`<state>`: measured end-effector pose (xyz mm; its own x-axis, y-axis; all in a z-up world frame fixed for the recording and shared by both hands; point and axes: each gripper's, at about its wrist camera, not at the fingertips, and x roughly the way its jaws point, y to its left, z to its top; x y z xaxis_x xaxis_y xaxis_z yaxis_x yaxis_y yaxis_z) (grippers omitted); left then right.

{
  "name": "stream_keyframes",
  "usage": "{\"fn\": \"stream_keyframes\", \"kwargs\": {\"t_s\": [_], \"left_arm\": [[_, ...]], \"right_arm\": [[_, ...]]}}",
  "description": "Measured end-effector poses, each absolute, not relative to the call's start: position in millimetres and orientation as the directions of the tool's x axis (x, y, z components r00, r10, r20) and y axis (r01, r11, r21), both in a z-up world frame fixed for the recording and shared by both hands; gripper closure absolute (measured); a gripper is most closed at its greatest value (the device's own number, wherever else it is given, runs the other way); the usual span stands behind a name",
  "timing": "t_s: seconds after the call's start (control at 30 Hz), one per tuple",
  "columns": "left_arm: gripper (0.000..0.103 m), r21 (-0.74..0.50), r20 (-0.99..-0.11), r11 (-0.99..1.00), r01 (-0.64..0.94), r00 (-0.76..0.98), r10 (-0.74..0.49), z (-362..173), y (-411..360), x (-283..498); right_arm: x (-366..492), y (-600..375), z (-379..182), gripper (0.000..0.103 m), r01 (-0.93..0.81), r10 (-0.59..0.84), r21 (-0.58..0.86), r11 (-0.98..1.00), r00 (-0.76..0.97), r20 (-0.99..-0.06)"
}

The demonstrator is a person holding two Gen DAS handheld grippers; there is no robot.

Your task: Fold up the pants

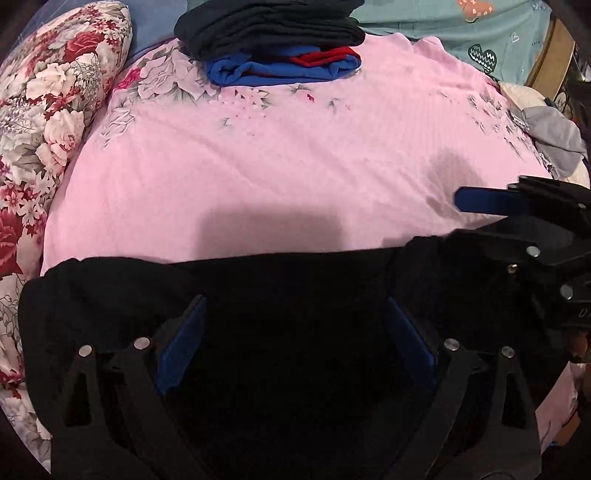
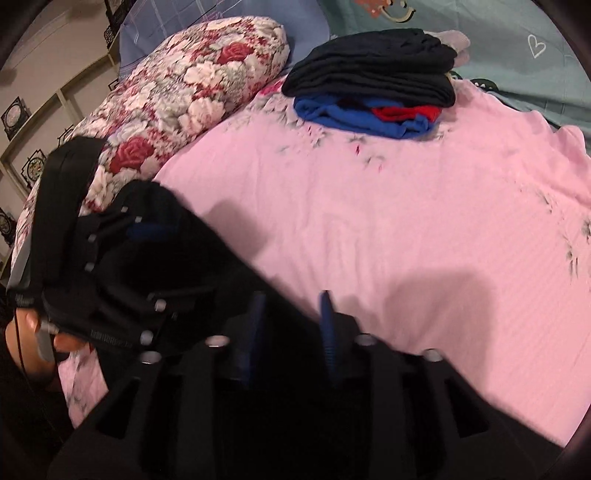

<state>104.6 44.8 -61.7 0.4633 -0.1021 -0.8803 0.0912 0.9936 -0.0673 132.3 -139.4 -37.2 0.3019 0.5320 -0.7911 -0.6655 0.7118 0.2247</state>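
The black pants (image 1: 288, 295) lie folded at the near edge of the pink bed sheet (image 1: 258, 166). My left gripper (image 1: 295, 306) is open, its blue-padded fingers (image 1: 184, 339) spread wide over the pants. My right gripper (image 2: 291, 306) has its jaws partly open over the pants' right end (image 2: 207, 266); one blue finger (image 2: 327, 321) shows over the sheet, the other finger (image 2: 255, 314) lies against the black cloth. In the left wrist view the right gripper (image 1: 491, 218) sits at the pants' right end. The left gripper (image 2: 147, 236) shows in the right wrist view.
A stack of folded clothes, black (image 1: 269, 26) on blue and red (image 1: 280, 68), sits at the far side of the sheet. A floral pillow (image 1: 48, 110) lies along the left. Grey cloth (image 1: 554, 140) is bunched at the right edge. A teal blanket (image 2: 480, 44) lies behind.
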Motion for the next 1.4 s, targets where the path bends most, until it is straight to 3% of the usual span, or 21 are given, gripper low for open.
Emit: {"fn": "stream_keyframes", "kwargs": {"t_s": [0.2, 0.3, 0.4, 0.57, 0.63, 0.73, 0.87, 0.9, 0.93, 1.0, 1.03, 1.17, 1.3, 1.4], "left_arm": [[0.008, -0.052, -0.876, 0.993, 0.109, 0.471, -0.098, -63, 40, 101], [0.008, -0.059, -0.873, 0.993, 0.107, 0.476, -0.103, -59, 43, 96], [0.008, -0.078, -0.856, 0.996, 0.050, 0.508, -0.092, -46, 61, 86], [0.007, -0.084, -0.850, 0.996, -0.033, 0.523, -0.055, -55, 96, 72], [0.007, -0.102, -0.860, 0.991, -0.088, 0.509, -0.044, -69, 103, 74], [0.006, -0.010, -0.855, 0.997, -0.077, 0.517, 0.031, -70, 88, 73], [0.005, -0.037, -0.862, 0.997, -0.066, 0.507, 0.001, -72, 92, 75], [0.005, -0.035, -0.861, 0.997, -0.063, 0.508, 0.002, -72, 91, 74], [0.005, -0.030, -0.860, 0.998, -0.061, 0.510, 0.006, -72, 90, 74], [0.004, -0.033, -0.863, 0.998, -0.059, 0.505, 0.001, -71, 92, 75], [0.005, -0.038, -0.866, 0.997, -0.061, 0.500, -0.002, -71, 94, 75], [0.005, -0.123, -0.868, 0.990, -0.074, 0.491, -0.071, -55, 100, 75], [0.005, -0.061, -0.849, 0.989, -0.131, 0.529, 0.018, -39, 104, 84], [0.005, 0.010, -0.866, 0.983, -0.182, 0.490, 0.099, -48, 108, 97]], "right_arm": [[135, -107, -47, 0.054, -0.709, 0.512, 0.222, 0.669, 0.223, -0.829], [136, -102, -57, 0.075, -0.712, 0.514, 0.260, 0.653, 0.164, -0.842], [134, -106, -55, 0.086, -0.710, 0.506, 0.255, 0.657, 0.164, -0.847], [134, -117, -25, 0.095, -0.711, 0.531, 0.178, 0.681, 0.312, -0.788], [143, -122, -12, 0.095, -0.659, 0.507, 0.103, 0.745, 0.459, -0.729], [155, -113, -30, 0.095, -0.646, 0.468, 0.074, 0.760, 0.464, -0.752], [168, -101, -66, 0.094, -0.642, 0.381, -0.019, 0.767, 0.479, -0.791], [169, -102, -66, 0.086, -0.640, 0.375, -0.037, 0.768, 0.495, -0.783], [170, -103, -63, 0.062, -0.617, 0.326, -0.096, 0.781, 0.535, -0.780], [173, -120, -50, 0.056, -0.494, 0.195, -0.210, 0.844, 0.646, -0.738], [174, -129, -45, 0.056, -0.473, 0.194, -0.189, 0.861, 0.648, -0.736], [157, -173, -28, 0.057, -0.512, 0.404, 0.116, 0.851, 0.496, -0.768], [137, -173, -40, 0.061, -0.578, 0.569, 0.334, 0.744, 0.286, -0.771], [143, -171, -60, 0.064, -0.545, 0.531, 0.332, 0.770, 0.258, -0.807]]}}
